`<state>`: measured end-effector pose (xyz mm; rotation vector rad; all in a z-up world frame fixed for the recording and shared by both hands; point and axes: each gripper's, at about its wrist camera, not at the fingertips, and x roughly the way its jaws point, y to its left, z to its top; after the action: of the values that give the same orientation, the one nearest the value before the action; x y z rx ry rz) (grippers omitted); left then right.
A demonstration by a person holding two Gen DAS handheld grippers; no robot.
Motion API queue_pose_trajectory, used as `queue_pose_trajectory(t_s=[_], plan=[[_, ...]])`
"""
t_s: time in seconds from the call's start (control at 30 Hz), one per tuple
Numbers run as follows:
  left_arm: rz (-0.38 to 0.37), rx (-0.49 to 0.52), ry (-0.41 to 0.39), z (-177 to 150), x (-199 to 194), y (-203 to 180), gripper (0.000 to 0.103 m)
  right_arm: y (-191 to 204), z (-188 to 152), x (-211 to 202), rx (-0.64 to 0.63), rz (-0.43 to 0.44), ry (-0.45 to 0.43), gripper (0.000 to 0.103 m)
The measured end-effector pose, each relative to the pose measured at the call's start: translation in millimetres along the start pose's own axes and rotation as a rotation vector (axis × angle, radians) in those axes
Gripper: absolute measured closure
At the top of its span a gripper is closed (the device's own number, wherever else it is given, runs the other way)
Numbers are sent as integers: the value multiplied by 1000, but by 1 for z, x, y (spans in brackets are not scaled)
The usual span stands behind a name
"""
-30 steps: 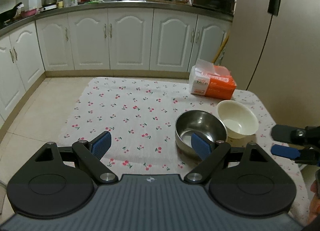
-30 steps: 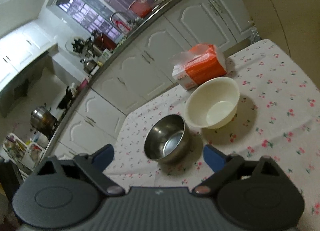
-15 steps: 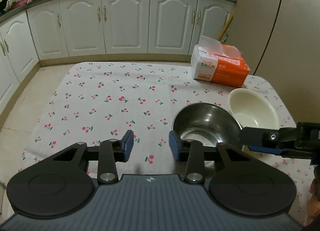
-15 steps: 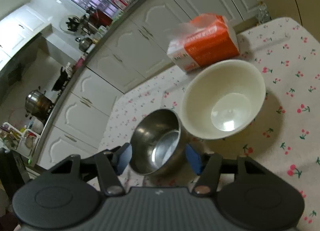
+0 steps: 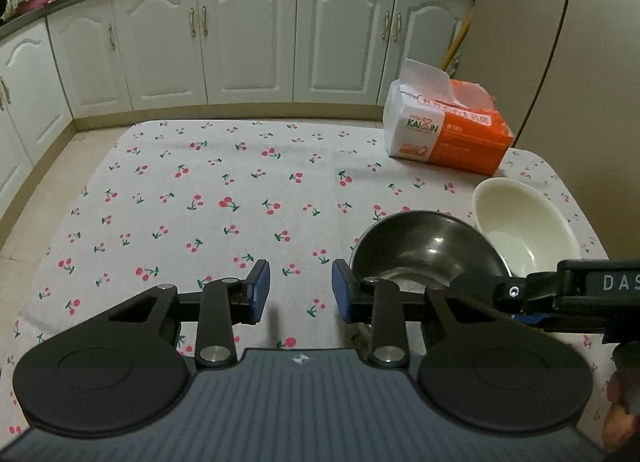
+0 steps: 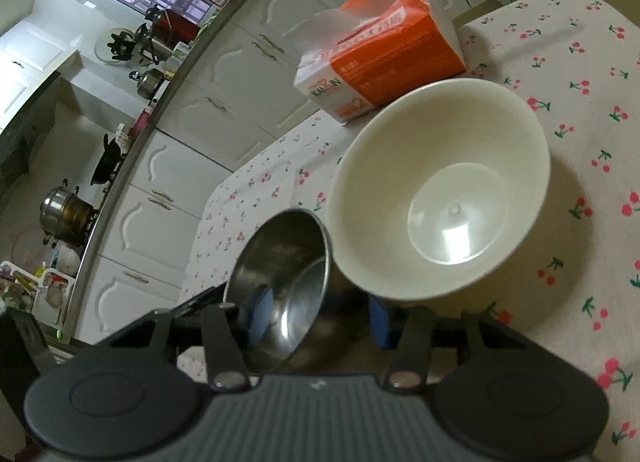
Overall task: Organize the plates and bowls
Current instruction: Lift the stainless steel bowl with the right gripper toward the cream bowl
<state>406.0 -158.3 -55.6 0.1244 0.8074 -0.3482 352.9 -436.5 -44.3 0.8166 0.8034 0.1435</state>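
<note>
A: Straddling the near wall of the stainless steel bowl (image 6: 280, 294), the right gripper (image 6: 316, 318) is seen with one blue pad inside the bowl and the other outside it; the bowl is tilted, its far rim raised against the cream bowl (image 6: 440, 186) just ahead.

B: Is the wall actually pinched?

A: That cannot be told for certain, since the contact is blurred; the tilt suggests the wall is held, but the pads may only be closing on it. A rim grip is judged sensible, because a wall is thin enough to fit between the pads.

B: And the left gripper (image 5: 300, 290)?

A: It is held partly spread over the cherry-print tablecloth (image 5: 200, 190), with nothing between its pads; the steel bowl lies just to its right, the cream bowl beyond that, and the orange tissue pack (image 5: 448, 134) far ahead to the right. It is probably kept clear so that the right tool's lift is not obstructed.

B: Next?

A: Nesting the two bowls appears to be called for.
</note>
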Motion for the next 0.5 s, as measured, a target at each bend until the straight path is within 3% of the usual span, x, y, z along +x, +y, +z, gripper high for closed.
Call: queue_pose_trajectory(t_s=[0.13,0.33,0.5], plan=[[-14,1,10,1,1,1,68,-3,0,-3,16,14,-5,54],[-95,-91,41,1,1,15,75,-12,-3,-7,73,42,6,54],[-109,-122,24,-1,-15,19,76,-8,-3,-15,90,70,13,54]])
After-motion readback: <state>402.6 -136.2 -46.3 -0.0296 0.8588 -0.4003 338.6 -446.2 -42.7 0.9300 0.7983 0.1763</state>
